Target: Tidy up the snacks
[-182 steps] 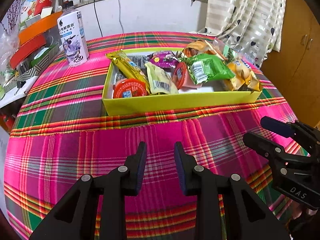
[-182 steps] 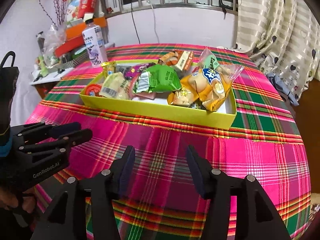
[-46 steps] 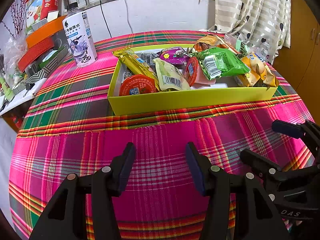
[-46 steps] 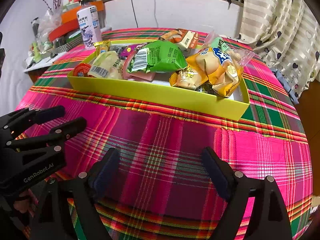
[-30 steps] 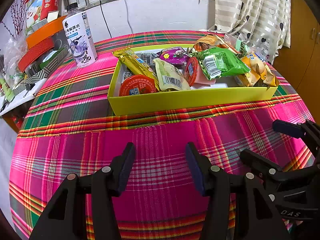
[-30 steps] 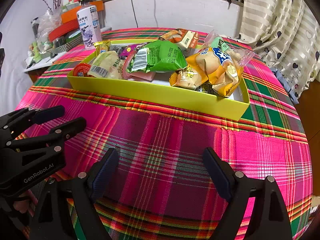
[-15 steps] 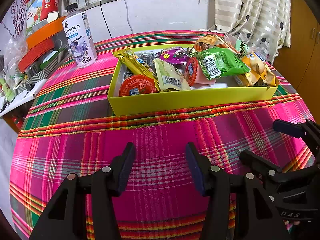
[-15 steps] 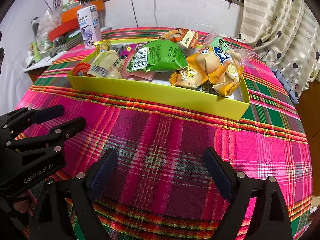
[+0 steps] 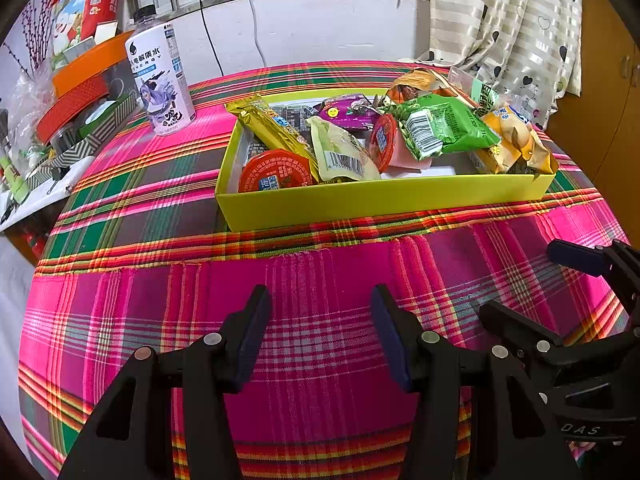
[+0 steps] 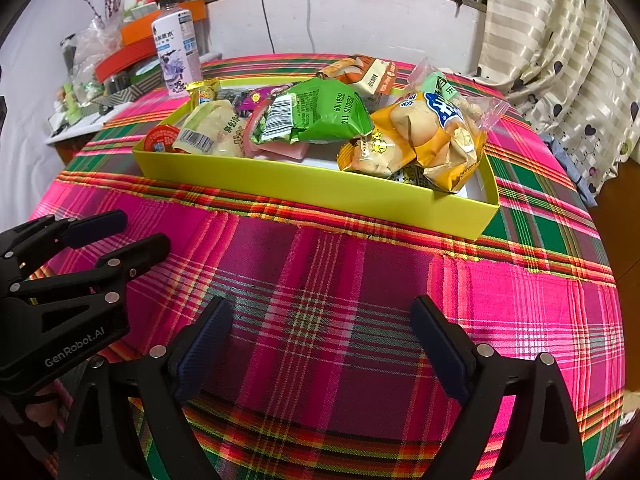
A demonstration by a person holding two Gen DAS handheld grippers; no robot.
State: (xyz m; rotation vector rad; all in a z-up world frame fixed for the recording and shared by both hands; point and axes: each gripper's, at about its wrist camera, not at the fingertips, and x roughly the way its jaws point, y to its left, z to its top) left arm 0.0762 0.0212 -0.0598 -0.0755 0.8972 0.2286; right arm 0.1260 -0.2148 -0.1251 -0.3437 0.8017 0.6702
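The snacks (image 9: 436, 130), crinkled foil and plastic packets plus 2 round foil-lidded cups, lie heaped inside the shallow yellow cardboard tray (image 10: 320, 192) on the plaid tablecloth (image 9: 320, 268). The left gripper (image 9: 320, 328) and right gripper (image 10: 320, 332) hover short of the tray, jaws spread, holding nothing. This arrangement fits either sorting pending or packing complete.

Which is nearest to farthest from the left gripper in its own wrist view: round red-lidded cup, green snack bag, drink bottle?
From the left gripper, open over the cloth:
1. Round red-lidded cup, near-left corner of the yellow box.
2. Green snack bag, mid-box, to the right.
3. Drink bottle, standing outside the box, far left.
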